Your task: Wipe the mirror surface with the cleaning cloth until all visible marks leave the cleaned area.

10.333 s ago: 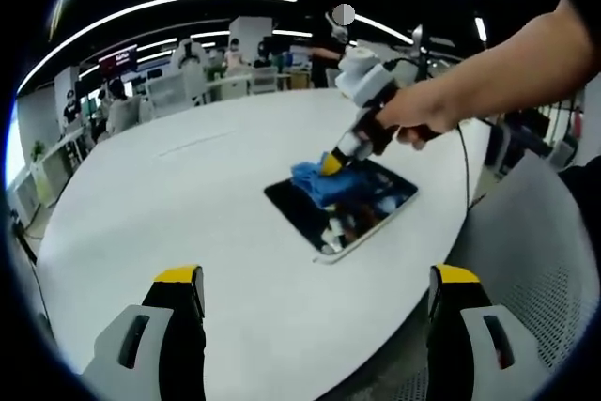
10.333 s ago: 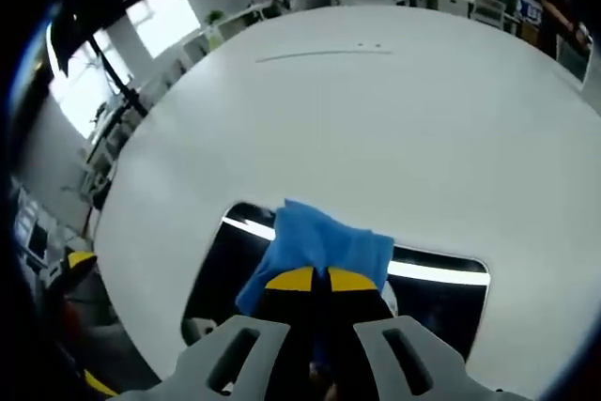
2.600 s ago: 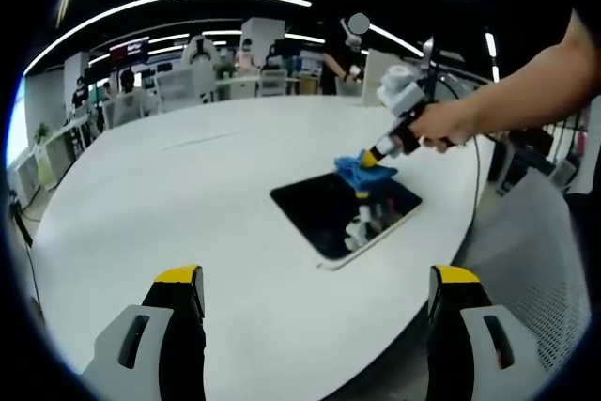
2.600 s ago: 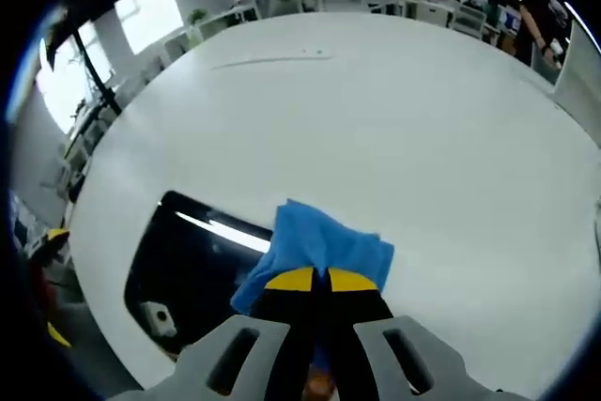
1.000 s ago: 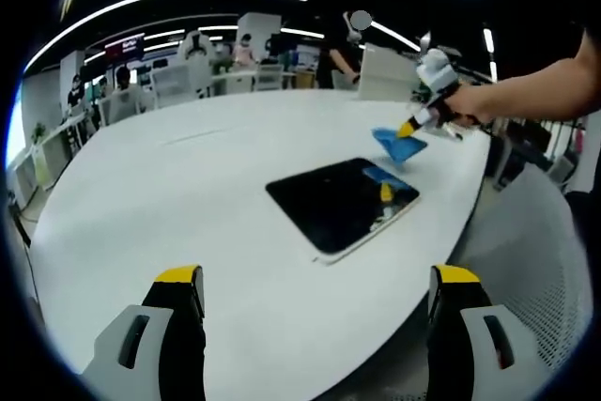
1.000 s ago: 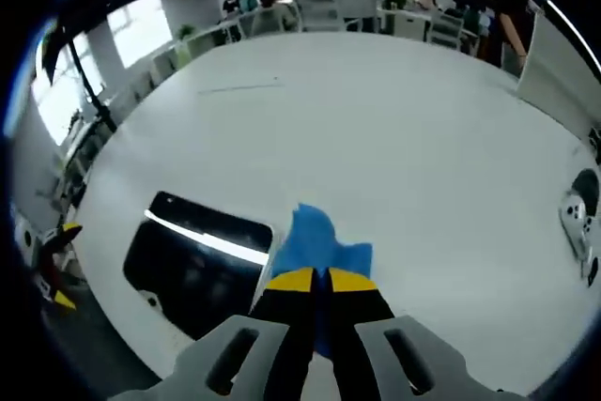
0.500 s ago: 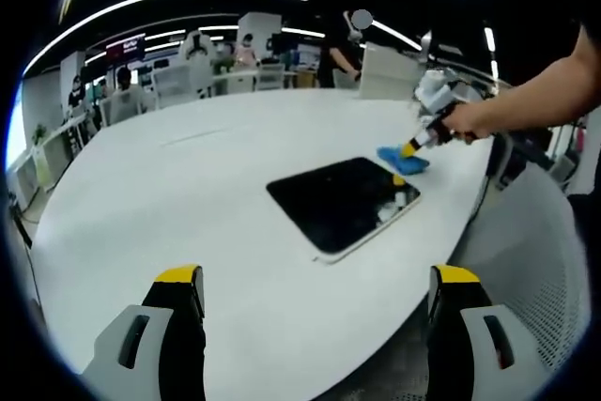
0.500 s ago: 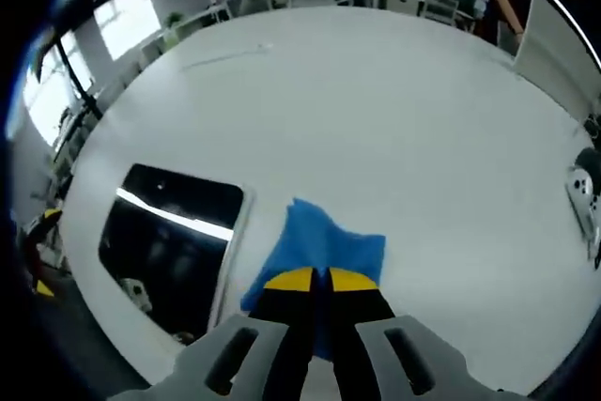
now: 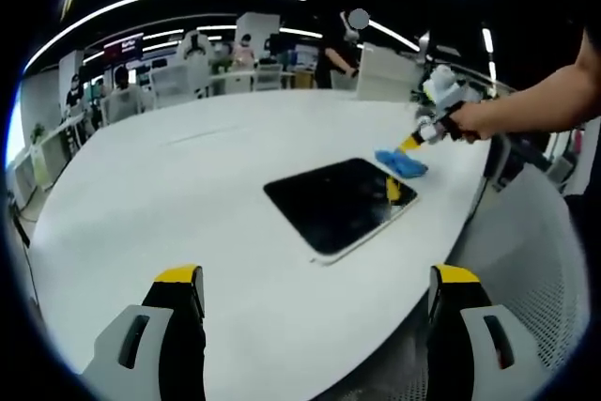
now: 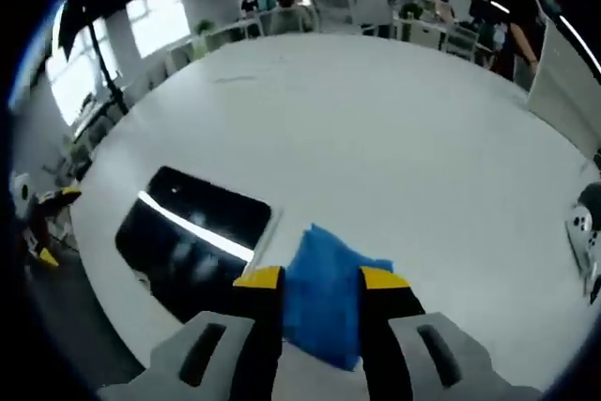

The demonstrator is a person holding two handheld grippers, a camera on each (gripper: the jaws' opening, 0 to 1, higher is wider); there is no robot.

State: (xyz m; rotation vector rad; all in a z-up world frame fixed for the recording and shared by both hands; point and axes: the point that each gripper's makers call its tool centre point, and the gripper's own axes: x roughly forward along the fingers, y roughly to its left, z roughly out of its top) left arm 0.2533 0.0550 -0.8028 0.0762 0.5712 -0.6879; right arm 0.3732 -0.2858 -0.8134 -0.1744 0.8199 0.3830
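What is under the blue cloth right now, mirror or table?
The blue cloth lies on the white table, beside the mirror and off its glass. The right tongs stand open around it. The table patch directly beneath it is covered.

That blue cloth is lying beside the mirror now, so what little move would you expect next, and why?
Probably lifting the right gripper straight up and away. Its jaws stand apart on either side of the blue cloth, which lies on the white table just off the mirror. The mirror's dark surface shows reflections, no marks that I can make out.
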